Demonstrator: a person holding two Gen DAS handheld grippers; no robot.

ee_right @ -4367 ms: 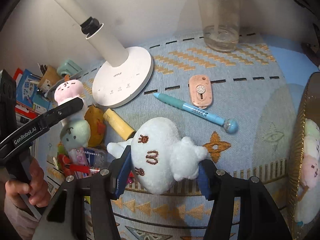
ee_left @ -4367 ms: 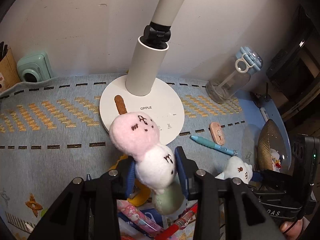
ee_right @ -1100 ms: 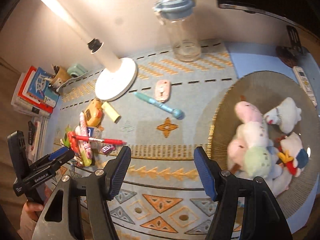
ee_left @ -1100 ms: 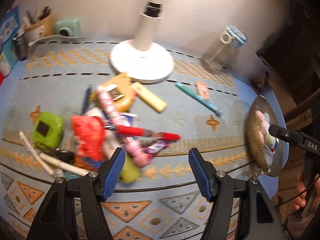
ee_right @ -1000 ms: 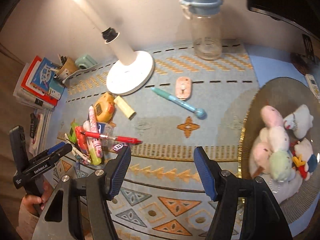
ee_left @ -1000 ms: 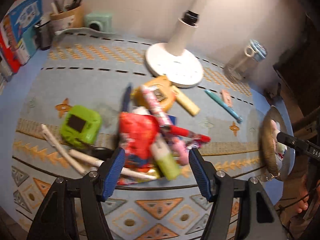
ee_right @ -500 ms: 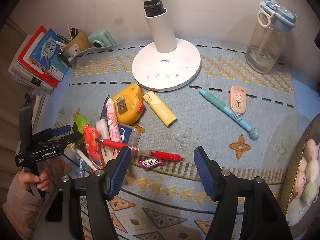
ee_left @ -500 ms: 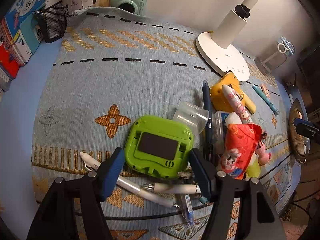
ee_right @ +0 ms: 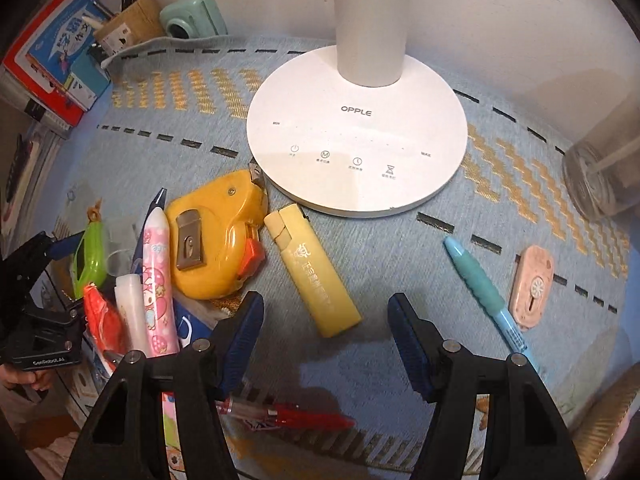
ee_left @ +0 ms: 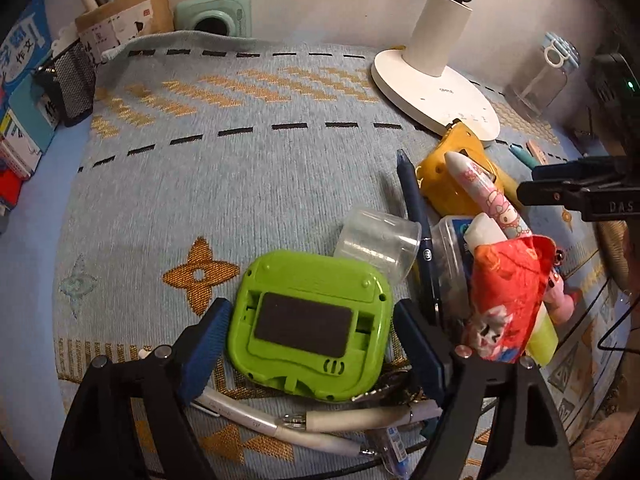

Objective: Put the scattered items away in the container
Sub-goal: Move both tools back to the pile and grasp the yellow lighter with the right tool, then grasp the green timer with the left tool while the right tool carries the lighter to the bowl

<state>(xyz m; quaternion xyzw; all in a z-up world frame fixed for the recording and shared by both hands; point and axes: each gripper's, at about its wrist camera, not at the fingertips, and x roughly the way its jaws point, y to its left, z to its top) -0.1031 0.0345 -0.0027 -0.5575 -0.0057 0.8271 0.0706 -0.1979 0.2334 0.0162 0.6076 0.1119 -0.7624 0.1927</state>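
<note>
Scattered items lie heaped on the patterned cloth [ee_left: 248,184] beside the lamp base [ee_right: 356,128], so I bring both tools down over the pile. My left gripper [ee_left: 310,344] has just been spreading its jaws; they straddle the green gadget [ee_left: 308,324] without pressing it, wide enough for its flat body. My right gripper [ee_right: 326,340] hangs about half open and empty above the yellow lighter [ee_right: 312,270], jaws to either side of its lower end. I see only the basket's rim [ee_right: 600,420], off to the right.
</note>
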